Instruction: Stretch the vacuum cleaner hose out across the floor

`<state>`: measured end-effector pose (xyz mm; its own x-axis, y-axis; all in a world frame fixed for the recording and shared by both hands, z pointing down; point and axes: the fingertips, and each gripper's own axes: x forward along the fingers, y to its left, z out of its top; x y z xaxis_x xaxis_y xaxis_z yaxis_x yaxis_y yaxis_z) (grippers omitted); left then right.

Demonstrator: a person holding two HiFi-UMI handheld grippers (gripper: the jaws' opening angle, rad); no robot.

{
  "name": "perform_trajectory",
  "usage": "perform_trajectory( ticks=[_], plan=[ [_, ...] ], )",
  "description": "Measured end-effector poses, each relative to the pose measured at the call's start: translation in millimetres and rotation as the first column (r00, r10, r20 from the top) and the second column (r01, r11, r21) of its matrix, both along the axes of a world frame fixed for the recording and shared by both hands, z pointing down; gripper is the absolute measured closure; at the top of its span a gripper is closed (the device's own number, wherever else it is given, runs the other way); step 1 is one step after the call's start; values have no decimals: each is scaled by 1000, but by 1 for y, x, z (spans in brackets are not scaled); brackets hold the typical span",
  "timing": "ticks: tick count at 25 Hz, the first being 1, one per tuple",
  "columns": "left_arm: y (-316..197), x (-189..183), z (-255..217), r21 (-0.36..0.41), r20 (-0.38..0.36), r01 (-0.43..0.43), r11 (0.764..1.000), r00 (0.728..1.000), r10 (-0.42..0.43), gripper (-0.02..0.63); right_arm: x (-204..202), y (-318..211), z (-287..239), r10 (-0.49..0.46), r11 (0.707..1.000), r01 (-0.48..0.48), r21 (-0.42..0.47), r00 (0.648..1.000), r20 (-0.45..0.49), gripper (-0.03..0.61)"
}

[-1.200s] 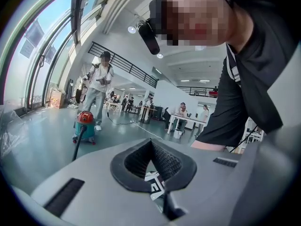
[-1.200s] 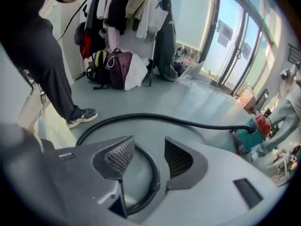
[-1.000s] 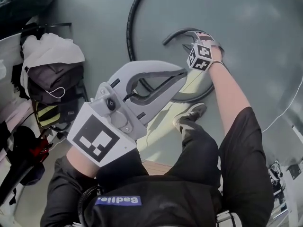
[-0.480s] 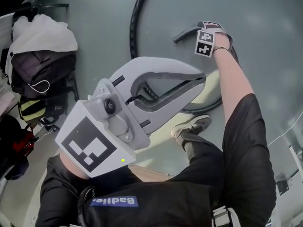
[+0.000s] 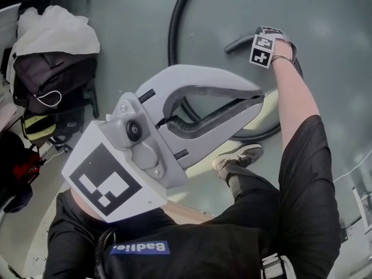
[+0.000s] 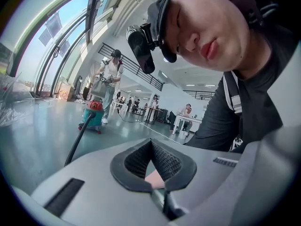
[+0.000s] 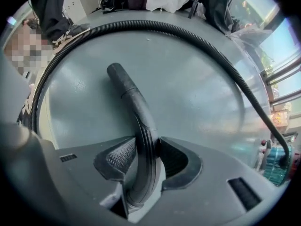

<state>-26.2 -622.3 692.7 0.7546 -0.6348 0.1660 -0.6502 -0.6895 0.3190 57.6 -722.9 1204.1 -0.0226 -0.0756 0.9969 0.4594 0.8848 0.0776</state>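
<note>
The black ribbed vacuum hose (image 5: 172, 34) curves in a wide loop over the grey floor (image 5: 325, 22). Its stiff curved end tube (image 5: 235, 44) lies by my right gripper (image 5: 268, 42), which points straight down. In the right gripper view the end tube (image 7: 129, 91) runs between the pads of my right gripper (image 7: 146, 157); the jaws have just been closing and both pads touch it. My left gripper (image 5: 260, 99) hangs close under the head camera, tips together and nothing held; its pads (image 6: 164, 161) meet. The hose (image 7: 197, 36) leads to the teal vacuum cleaner (image 7: 277, 166).
Bags and a white cloth (image 5: 52, 51) are piled at the left. My own shoe (image 5: 238, 156) stands inside the hose loop. In the left gripper view the vacuum cleaner (image 6: 94, 114) stands far off, with a standing person (image 6: 109, 79) and tables (image 6: 186, 121) behind.
My right hand has come down onto the hose's end tube, moving up and right in the head view. The left gripper has sunk too and looms a little larger.
</note>
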Motion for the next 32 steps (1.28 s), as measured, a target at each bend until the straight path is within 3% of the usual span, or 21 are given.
perform_trajectory(
  ticks=[5,13,21,27,32],
  plan=[
    [-9,-3,-49,-5,-29,24,1000,999,-24,618,-11,-5,-73,26,998,-29,53,998,57,419],
    [-3,15,-185,-22,-9,-4,1000,1000,4,618,0,-5,-237,120,986,-134,98,983,136,422],
    [1,21,-333,26,28,-27,999,999,26,618,24,18,-422,279,945,-312,96,925,257,425],
    [24,5,-441,103,2,-31,994,1000,31,618,43,38,-576,407,867,-479,136,839,362,428],
    [53,-15,-507,127,-5,-113,985,993,115,618,49,64,-696,493,757,-629,179,729,475,430]
  ],
)
